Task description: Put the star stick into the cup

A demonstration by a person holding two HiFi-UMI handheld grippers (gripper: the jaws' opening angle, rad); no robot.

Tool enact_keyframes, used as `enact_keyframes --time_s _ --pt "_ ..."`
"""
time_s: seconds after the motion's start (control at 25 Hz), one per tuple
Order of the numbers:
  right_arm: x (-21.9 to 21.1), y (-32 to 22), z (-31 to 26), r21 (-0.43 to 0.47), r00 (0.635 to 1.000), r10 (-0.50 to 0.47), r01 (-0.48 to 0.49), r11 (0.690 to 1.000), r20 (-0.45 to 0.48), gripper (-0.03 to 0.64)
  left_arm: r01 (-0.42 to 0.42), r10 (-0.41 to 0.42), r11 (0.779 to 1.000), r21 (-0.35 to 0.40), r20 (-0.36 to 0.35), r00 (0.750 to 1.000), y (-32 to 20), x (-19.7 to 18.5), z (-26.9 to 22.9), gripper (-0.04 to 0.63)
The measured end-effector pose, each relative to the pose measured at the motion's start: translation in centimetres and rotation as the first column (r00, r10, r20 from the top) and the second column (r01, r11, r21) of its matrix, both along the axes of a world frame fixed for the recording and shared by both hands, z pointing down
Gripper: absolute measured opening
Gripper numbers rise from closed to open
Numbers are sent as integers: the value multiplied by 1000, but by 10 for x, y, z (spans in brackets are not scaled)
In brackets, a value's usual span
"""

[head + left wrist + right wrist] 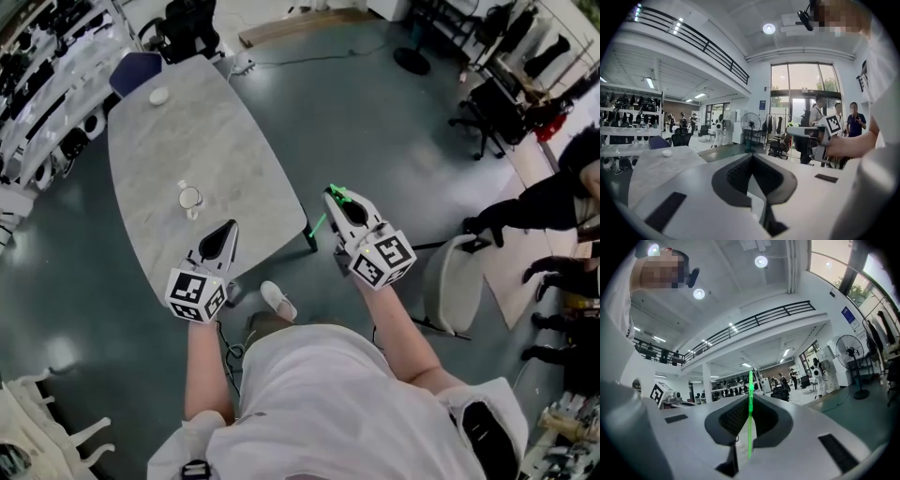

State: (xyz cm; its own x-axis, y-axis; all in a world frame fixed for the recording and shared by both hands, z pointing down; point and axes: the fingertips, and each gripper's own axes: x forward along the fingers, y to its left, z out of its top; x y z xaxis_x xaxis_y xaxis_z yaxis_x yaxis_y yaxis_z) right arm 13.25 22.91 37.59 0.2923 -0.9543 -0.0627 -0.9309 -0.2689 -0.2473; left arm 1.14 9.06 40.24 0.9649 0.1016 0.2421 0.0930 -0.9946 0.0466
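Crossing the right gripper's (335, 197) jaws, the green star stick (320, 225) is held clamped just off the marble table's (178, 131) edge; the cup (190, 199) is seen standing on that table; the left gripper (228, 231) is kept closed on nothing.

The left gripper (752, 158) was seen at the lower middle of the frame, its jaws brought together with nothing between them. A grey marbled table (656, 168) was shown at the lower left, with a small white object (667, 152) lying on its far end. At the right edge, the right gripper (792, 131) was held in a hand (846, 145). A standing fan (750, 121) was seen at the centre.
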Motion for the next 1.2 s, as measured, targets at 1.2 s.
enact_keyframes --time_s 1.2 --pt "73 -314 35 -26 851 -513 519 854 114 21 513 -501 858 0 222 837 -184 -6 55 2"
